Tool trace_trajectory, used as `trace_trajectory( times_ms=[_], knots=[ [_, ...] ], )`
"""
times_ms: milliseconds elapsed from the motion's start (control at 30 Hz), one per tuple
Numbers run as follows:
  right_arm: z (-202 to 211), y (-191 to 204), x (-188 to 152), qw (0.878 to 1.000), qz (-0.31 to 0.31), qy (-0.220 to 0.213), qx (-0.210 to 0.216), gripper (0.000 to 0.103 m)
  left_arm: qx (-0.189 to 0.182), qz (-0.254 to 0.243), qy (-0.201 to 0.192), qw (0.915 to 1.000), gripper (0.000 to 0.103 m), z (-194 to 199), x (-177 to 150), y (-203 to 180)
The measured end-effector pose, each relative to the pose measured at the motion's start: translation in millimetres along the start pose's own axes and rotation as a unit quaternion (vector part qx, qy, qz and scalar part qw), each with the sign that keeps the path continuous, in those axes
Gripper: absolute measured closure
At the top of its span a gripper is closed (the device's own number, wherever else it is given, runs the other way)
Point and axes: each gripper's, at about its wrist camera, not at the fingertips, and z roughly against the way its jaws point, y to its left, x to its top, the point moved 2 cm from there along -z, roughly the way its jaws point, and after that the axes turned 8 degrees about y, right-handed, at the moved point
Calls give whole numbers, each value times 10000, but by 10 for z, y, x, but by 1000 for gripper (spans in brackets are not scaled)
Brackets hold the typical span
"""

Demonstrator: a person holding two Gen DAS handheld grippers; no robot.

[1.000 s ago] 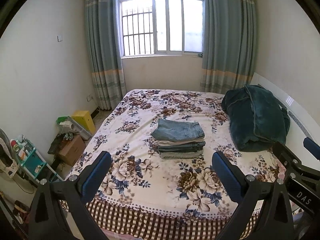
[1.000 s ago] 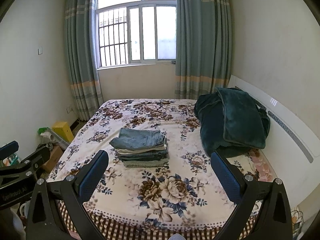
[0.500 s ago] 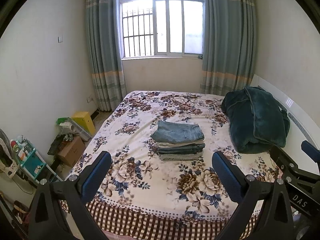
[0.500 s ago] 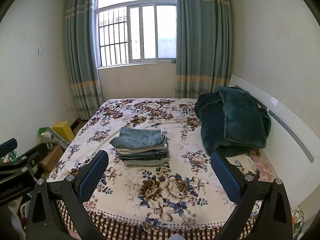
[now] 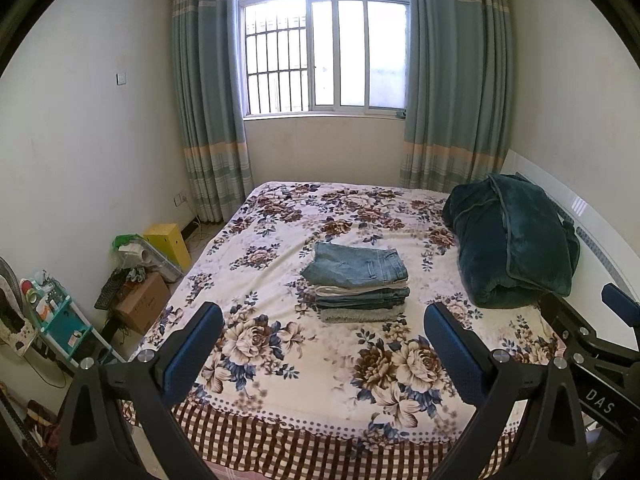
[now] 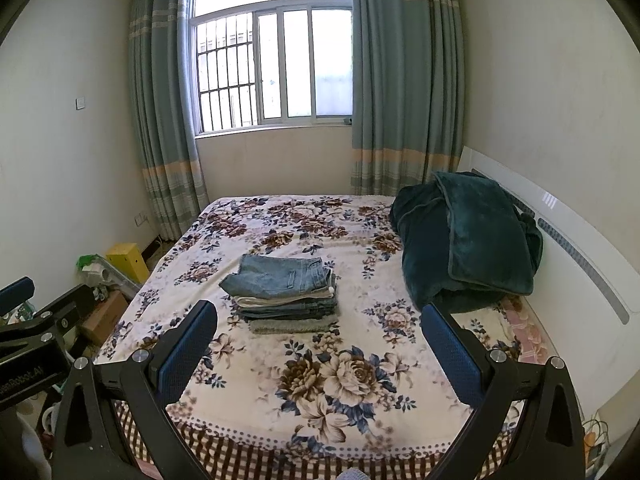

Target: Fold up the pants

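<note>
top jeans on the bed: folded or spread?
Folded. The top jeans lie as a compact rectangle, squared on the stack of pants.

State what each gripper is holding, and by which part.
Nothing. The left gripper and right gripper are both open and empty; the stack of folded pants lies untouched on the bed.

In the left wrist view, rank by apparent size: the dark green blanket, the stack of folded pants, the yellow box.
1. Dark green plush blanket
2. Stack of folded denim pants
3. Yellow box, smallest, though it sits farther off on the floor.

Each hand-held gripper (image 5: 322, 340) has black angular arms, silver screws and blue textured finger pads (image 5: 452, 350).
</note>
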Motion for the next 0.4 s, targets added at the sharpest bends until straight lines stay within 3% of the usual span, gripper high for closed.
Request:
trace_trajectory(
  times_ms=[400],
  knots=[
    [21,-58,-34,10000,-27,-22,-10,0,15,22,-43,10000,0,5,130,-2]
  ],
)
